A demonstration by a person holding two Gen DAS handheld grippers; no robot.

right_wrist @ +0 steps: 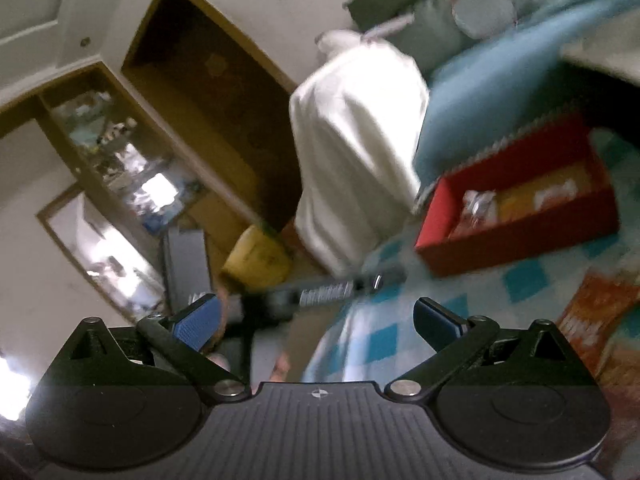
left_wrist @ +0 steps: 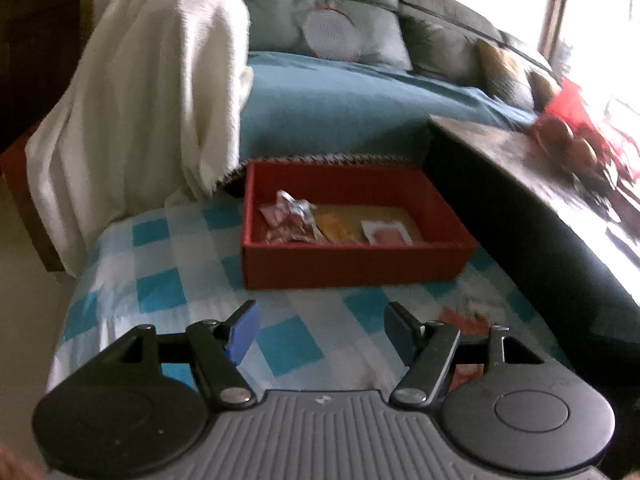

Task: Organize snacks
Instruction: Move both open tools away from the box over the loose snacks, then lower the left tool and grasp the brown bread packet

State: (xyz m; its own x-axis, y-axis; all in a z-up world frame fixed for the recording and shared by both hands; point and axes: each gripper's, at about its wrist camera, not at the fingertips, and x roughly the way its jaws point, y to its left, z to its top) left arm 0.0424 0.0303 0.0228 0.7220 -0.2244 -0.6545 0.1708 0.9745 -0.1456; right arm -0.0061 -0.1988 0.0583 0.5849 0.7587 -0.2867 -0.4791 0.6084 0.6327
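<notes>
A red open box [left_wrist: 352, 266] sits on a blue-and-white checked cloth [left_wrist: 168, 264]. Inside it lie a crinkled clear snack wrapper [left_wrist: 288, 216], a yellow packet [left_wrist: 338, 226] and a white-edged packet [left_wrist: 386, 234]. My left gripper [left_wrist: 320, 330] is open and empty, hovering over the cloth in front of the box. An orange snack packet [left_wrist: 466, 318] lies on the cloth by its right finger. In the right wrist view the box [right_wrist: 520, 236] is at the right and an orange snack packet [right_wrist: 596, 316] lies near the frame's right edge. My right gripper [right_wrist: 318, 322] is open and empty, off the cloth's left edge.
A white towel [left_wrist: 148, 92] hangs left of the box. A blue-covered sofa [left_wrist: 352, 108] with cushions lies behind. A dark table [left_wrist: 532, 184] with red items stands at the right. The right wrist view shows a wooden cabinet [right_wrist: 132, 152], a yellow container [right_wrist: 256, 258] and the other gripper [right_wrist: 324, 294].
</notes>
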